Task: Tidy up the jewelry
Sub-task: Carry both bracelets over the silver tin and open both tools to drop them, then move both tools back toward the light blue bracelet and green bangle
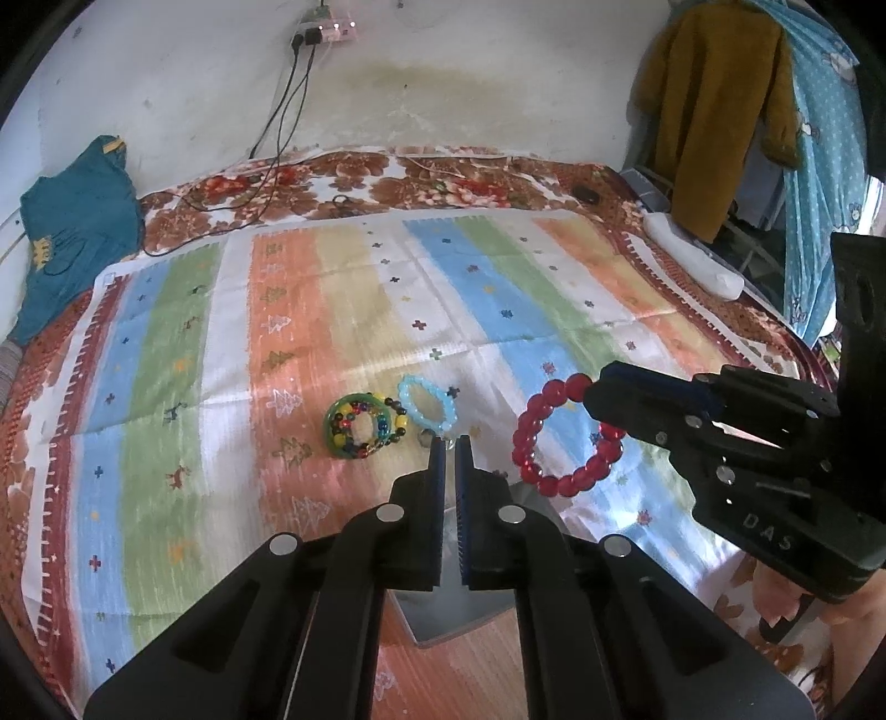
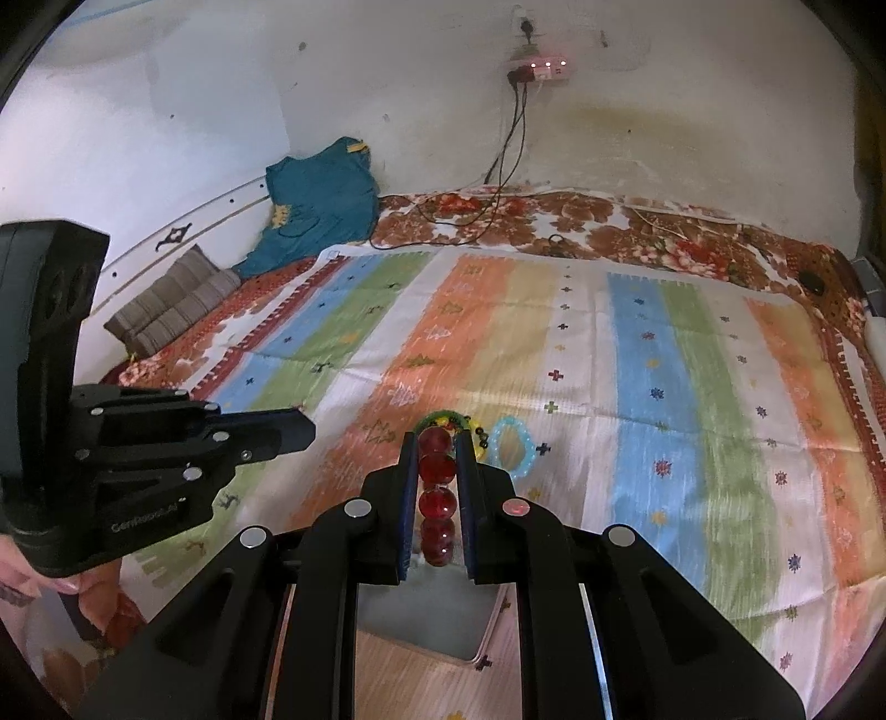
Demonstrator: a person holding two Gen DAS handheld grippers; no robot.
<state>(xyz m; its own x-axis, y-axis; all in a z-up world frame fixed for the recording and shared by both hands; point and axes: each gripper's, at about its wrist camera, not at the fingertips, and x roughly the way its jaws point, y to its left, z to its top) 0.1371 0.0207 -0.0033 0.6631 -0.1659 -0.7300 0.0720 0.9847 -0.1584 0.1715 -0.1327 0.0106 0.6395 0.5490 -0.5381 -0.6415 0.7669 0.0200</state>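
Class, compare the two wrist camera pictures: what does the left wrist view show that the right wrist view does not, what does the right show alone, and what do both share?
Only the left wrist view shows the whole red bracelet as a ring hanging from the right gripper, plus the mustard jacket and blue curtain.

Only the right wrist view shows the striped cushion and the left gripper from the side, holding nothing.

Both show the striped cloth, the light blue bracelet, the multicoloured beads, the teal shirt and the wall socket.
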